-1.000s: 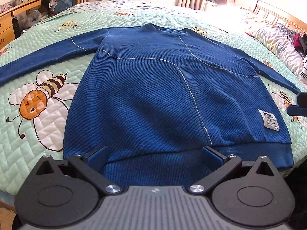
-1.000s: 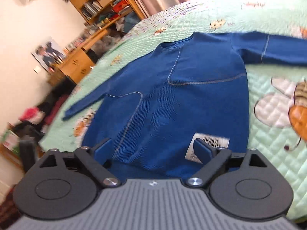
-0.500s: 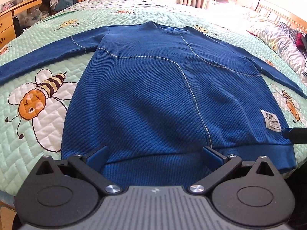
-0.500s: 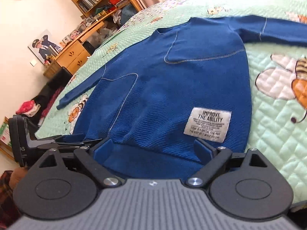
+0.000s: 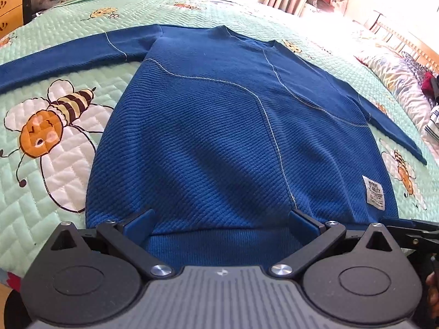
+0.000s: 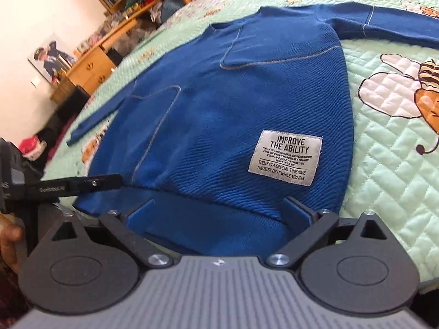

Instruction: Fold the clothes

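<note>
Left gripper (image 5: pixel 221 223) sits spread wide over the hem, gripping nothing; right gripper (image 6: pixel 221 210) is opening, hem between its fingers. Blue ribbed sweater (image 5: pixel 233 126) fills frame centre, flat on the bee quilt (image 5: pixel 41 164), neckline up top, sleeves out sideways.

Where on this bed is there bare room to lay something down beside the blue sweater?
The quilt lies bare beside the sweater, below its outstretched sleeve, on the big bee print. A narrower strip runs past the white label. The hem is crowded: both tools hang there, the right one's jaws opening, nothing gripped.
</note>
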`<state>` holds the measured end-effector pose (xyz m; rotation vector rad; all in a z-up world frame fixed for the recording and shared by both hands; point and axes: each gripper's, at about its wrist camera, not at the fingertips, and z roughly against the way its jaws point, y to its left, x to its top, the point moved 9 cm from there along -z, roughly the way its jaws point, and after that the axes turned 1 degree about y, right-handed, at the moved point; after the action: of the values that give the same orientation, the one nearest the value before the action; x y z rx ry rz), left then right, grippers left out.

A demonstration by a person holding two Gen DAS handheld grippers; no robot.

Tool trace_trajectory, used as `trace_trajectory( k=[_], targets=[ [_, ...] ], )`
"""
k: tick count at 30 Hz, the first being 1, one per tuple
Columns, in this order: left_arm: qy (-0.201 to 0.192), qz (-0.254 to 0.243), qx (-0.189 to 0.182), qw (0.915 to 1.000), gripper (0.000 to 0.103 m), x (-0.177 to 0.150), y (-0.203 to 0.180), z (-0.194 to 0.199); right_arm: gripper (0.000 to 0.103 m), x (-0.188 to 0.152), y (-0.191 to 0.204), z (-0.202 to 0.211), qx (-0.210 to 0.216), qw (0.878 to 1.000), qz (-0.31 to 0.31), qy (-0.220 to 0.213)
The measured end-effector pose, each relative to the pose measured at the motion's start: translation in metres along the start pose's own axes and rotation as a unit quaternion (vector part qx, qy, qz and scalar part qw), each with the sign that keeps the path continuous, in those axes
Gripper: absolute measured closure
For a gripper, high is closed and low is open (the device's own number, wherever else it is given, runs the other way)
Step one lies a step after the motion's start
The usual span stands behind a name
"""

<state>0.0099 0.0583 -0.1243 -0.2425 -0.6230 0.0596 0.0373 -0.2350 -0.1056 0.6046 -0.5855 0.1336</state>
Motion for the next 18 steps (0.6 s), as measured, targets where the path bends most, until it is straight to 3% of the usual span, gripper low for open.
trace_trajectory(
  k=[6, 10, 13, 16, 18],
  targets=[
    [0.015, -0.034, 0.040, 0.9985, 0.001, -0.002, -0.010, -0.007, 0.005, 0.010, 0.020, 0.022, 0.012, 0.997, 0.040, -0.069],
    [0.024, -0.036, 0.062, 0.9972, 0.001, -0.003, -0.012, -0.009, 0.005, -0.008, -0.006, 0.007, 0.010, 0.999, 0.002, -0.032],
    [0.030, -0.032, 0.069, 0.9966, 0.001, -0.002, -0.012, -0.010, 0.005, -0.011, -0.009, 0.016, 0.035, 0.998, 0.002, -0.051],
    [0.026, -0.012, 0.056, 0.9980, 0.001, 0.004, -0.016, -0.003, 0.005, -0.002, -0.001, 0.029, 0.050, 0.996, 0.005, -0.074],
    [0.008, 0.005, 0.013, 0.9999, 0.001, 0.009, -0.024, 0.006, 0.005, 0.002, 0.006, 0.038, 0.064, 0.993, 0.014, -0.096]
  ],
)
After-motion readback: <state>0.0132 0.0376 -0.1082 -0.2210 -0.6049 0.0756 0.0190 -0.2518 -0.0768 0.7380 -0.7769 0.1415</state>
